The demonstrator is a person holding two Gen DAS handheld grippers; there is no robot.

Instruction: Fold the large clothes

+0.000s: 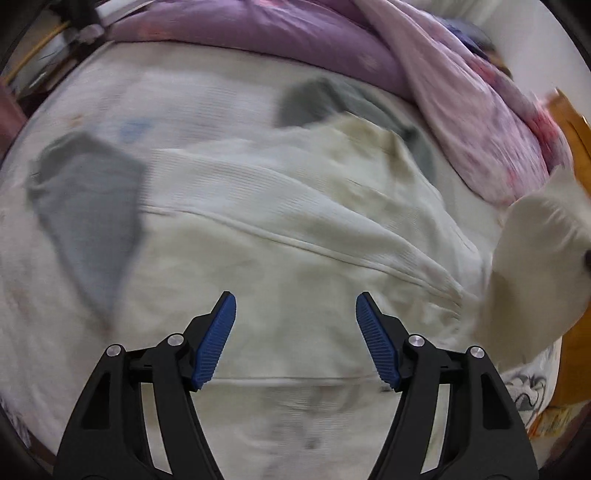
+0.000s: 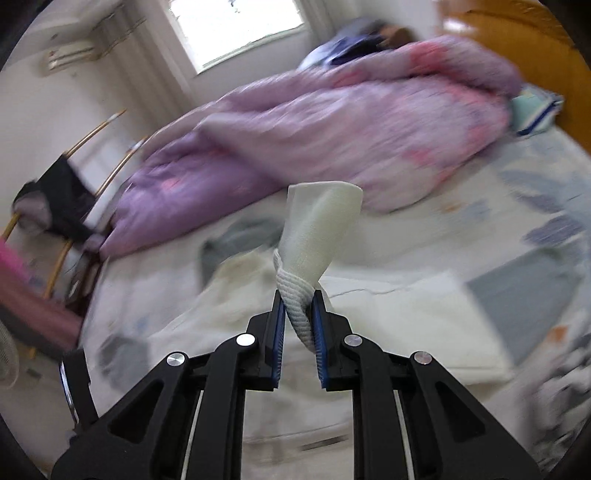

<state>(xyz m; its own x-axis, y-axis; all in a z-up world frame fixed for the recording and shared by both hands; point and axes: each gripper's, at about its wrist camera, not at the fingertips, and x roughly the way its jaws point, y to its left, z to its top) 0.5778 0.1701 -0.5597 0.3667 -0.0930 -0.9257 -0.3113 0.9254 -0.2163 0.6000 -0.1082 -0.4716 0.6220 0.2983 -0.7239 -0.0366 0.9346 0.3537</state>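
A large cream-white ribbed garment [image 1: 295,221] lies spread across the bed, blurred by motion. My left gripper [image 1: 295,306] hangs above its lower part, jaws wide apart with nothing between them. At the right edge of the left wrist view a lifted cream sleeve [image 1: 535,258] stands up off the bed. In the right wrist view my right gripper [image 2: 298,301] is shut on that sleeve's ribbed cuff [image 2: 297,295], and the sleeve [image 2: 319,229] rises twisted from between the blue pads. The rest of the garment [image 2: 388,314] lies on the bed below it.
A purple and pink quilt [image 2: 314,136] is bunched along the far side of the bed. Grey cloth pieces [image 1: 88,206] lie on the patterned sheet. A wooden headboard [image 2: 524,48] stands at the right, a chair with dark clothes [image 2: 62,199] at the left, below a window [image 2: 236,26].
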